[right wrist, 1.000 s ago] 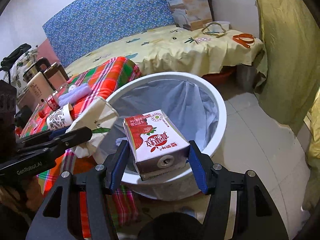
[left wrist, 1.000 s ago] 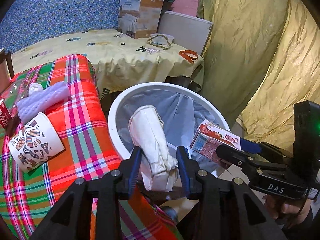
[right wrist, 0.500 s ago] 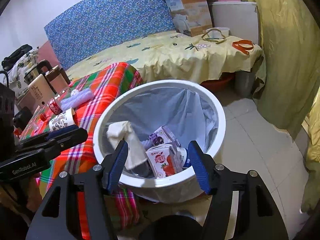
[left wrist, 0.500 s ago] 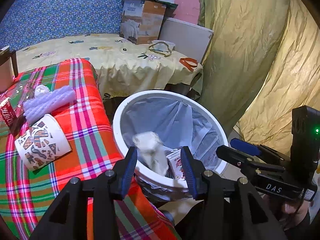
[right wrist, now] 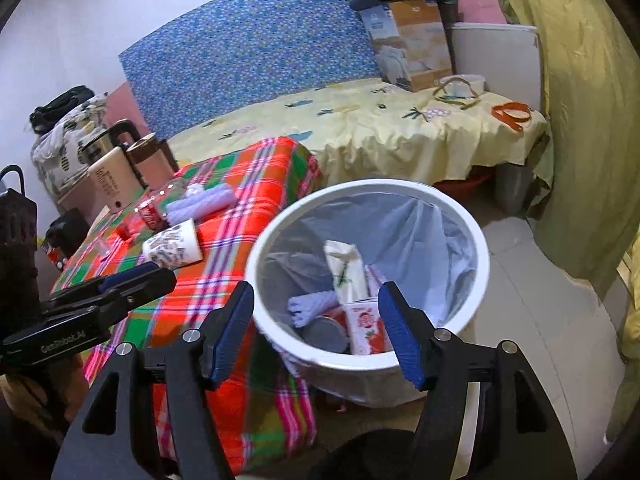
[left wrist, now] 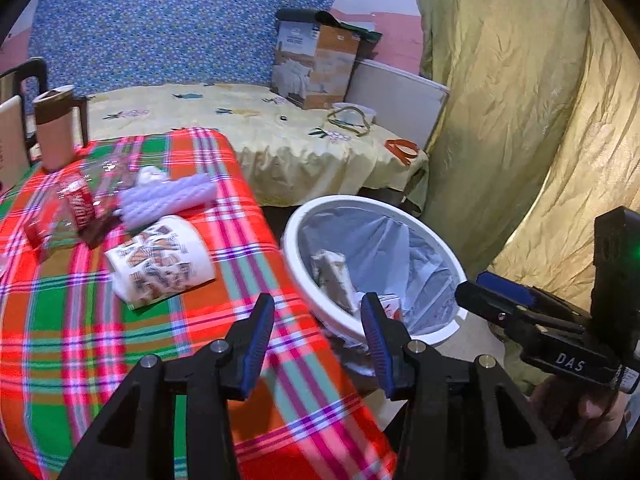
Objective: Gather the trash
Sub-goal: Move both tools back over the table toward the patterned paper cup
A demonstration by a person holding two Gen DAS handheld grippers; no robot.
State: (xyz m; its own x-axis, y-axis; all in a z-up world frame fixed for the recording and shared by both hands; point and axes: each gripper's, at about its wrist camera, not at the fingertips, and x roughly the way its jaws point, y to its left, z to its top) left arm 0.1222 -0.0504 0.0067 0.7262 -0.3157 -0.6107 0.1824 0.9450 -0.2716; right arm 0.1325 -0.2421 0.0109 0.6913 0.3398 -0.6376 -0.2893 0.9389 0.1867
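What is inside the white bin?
In the bin lie a paper bag, a red carton, a can and a purple wrapper. Anything beneath them is hidden.

Right tool spread wide and empty above white bin; milk carton, paper bag lying inside. Patterned cup tipped over on plaid desk.
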